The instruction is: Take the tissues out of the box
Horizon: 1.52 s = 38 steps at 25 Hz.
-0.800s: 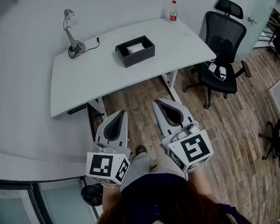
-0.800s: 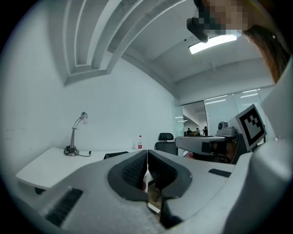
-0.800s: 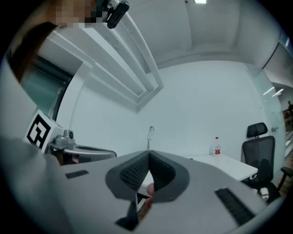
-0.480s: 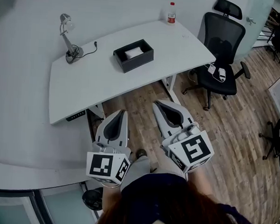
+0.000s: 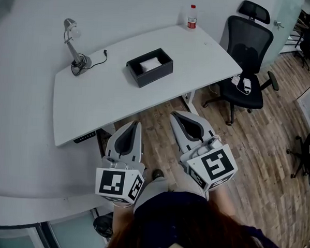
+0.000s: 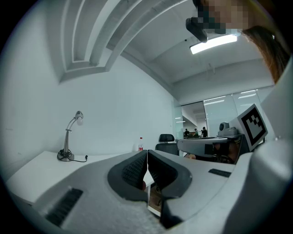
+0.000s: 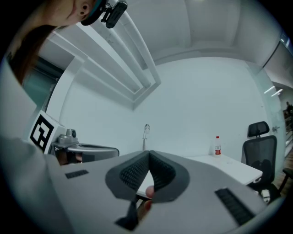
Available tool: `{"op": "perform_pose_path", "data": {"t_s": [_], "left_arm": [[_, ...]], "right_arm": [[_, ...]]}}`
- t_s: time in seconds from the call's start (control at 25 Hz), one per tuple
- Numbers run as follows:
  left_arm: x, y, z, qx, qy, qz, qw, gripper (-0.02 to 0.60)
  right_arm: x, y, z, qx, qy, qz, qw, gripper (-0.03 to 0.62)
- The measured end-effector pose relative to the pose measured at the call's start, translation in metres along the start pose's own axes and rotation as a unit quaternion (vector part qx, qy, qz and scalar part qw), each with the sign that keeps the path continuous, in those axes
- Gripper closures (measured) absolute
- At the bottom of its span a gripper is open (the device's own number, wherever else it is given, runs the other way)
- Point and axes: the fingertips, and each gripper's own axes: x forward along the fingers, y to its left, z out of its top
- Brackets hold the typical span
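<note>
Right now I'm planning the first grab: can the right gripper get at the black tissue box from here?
Probably not yet. The right gripper hangs over the floor, short of the desk, and the tissue box sits mid-desk. Nothing stands between them, so stepping closer should do.

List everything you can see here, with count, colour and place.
desk: one, white, ahead of the person
tissue box: one, black, mid-desk
tissues: white, inside the box, count unclear
lamp: one, silver, desk's far left corner
bottle: one, clear with red cap, desk's far edge
office chair: one, black, right of the desk
floor: brown wood, under everything
left gripper: one, grey, shut and empty, short of the desk
right gripper: one, grey, shut and empty, beside the left
</note>
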Motion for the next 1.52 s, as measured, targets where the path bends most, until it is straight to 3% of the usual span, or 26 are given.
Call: {"op": "perform_pose_path", "data": {"t_s": [0.96,1.52], "left_arm": [[0.034,0.074,0.003,-0.004,-0.001,-0.039,0.9992,0.557],[0.056,0.093,-0.001,-0.016,0.001,-0.056,0.9983,0.557]], "right_arm": [[0.082,-0.001,0.003,-0.026,0.026,-0.029,0.999,0.576],[0.108,-0.012,-0.007,-0.034,0.046,-0.041,0.998,0.574]]}}
